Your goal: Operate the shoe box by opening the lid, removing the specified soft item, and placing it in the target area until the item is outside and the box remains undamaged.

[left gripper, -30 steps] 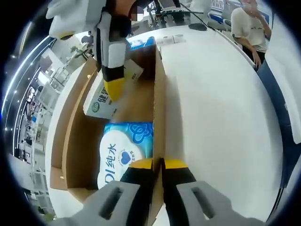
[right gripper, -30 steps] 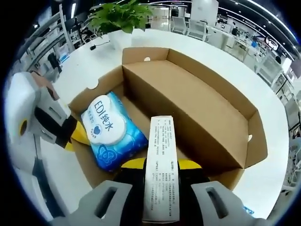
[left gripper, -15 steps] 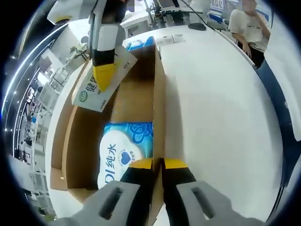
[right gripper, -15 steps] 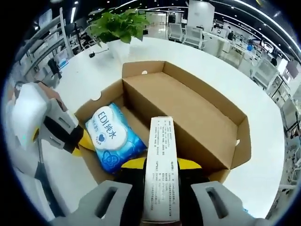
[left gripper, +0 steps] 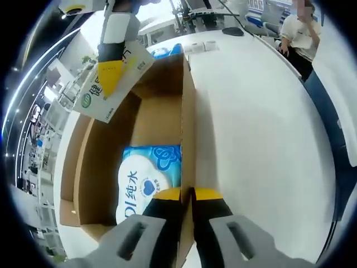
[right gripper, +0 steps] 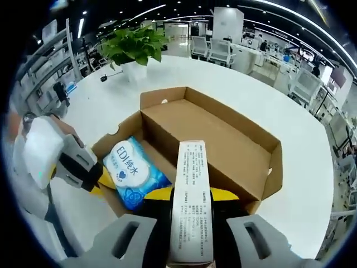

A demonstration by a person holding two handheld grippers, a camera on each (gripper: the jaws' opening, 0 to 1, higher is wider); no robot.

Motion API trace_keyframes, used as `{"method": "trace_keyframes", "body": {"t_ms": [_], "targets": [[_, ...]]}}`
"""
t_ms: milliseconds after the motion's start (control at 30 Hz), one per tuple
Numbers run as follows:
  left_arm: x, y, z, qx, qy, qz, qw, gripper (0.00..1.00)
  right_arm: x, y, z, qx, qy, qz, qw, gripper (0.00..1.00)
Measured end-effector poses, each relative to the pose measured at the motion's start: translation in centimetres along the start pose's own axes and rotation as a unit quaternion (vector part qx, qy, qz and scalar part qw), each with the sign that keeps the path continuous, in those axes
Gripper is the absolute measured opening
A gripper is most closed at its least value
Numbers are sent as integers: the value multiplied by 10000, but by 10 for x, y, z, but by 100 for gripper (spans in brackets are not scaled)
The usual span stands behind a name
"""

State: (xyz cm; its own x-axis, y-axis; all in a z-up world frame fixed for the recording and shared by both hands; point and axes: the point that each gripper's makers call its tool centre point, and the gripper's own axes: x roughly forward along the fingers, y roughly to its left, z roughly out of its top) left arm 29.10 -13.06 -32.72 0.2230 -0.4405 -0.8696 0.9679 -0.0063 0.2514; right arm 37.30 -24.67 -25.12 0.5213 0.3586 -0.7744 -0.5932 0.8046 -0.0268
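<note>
The open cardboard shoe box point(left gripper: 159, 111) lies on a white table. A blue soft wipes pack point(left gripper: 146, 177) rests on its floor at the near end. My left gripper point(left gripper: 187, 194) is shut on the box's side wall point(left gripper: 188, 139), one yellow tip on each face. My right gripper point(left gripper: 111, 72) is in the air above the box's far left side, shut on a white carton with green print point(left gripper: 95, 97). In the right gripper view that carton point(right gripper: 189, 195) stands between the jaws of my right gripper point(right gripper: 189, 192), above the box point(right gripper: 223, 142) and the blue pack point(right gripper: 134, 174). My left gripper point(right gripper: 103, 178) grips the box's left edge.
The white table point(left gripper: 262, 139) stretches wide to the right of the box. A person point(left gripper: 304, 36) stands at its far right corner. A potted plant point(right gripper: 134, 47) sits on the table beyond the box. Office desks and chairs lie further back.
My right gripper has lifted the white carton up and out of the box, toward its far left side. The left gripper and the blue pack have stayed in place.
</note>
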Motion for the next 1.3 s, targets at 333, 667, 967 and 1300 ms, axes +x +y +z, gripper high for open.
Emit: {"method": "trace_keyframes", "body": {"t_ms": [333,667,967,1300], "targets": [[0,0,0,-3,6,10,10000,5,-10,-1,1,205,-190,-77,9996,21],[0,0,0,34,1,-21,10000,5,-22,6,3,352,-412,-209,9983,21],[0,-1,0,21,21,-29,10000,5,-41,-2,11,562,-679,-343,9955,21],[0,-1,1,9,23,-40,10000,5,-74,-24,12,757,-954,-603,9907,21]]}}
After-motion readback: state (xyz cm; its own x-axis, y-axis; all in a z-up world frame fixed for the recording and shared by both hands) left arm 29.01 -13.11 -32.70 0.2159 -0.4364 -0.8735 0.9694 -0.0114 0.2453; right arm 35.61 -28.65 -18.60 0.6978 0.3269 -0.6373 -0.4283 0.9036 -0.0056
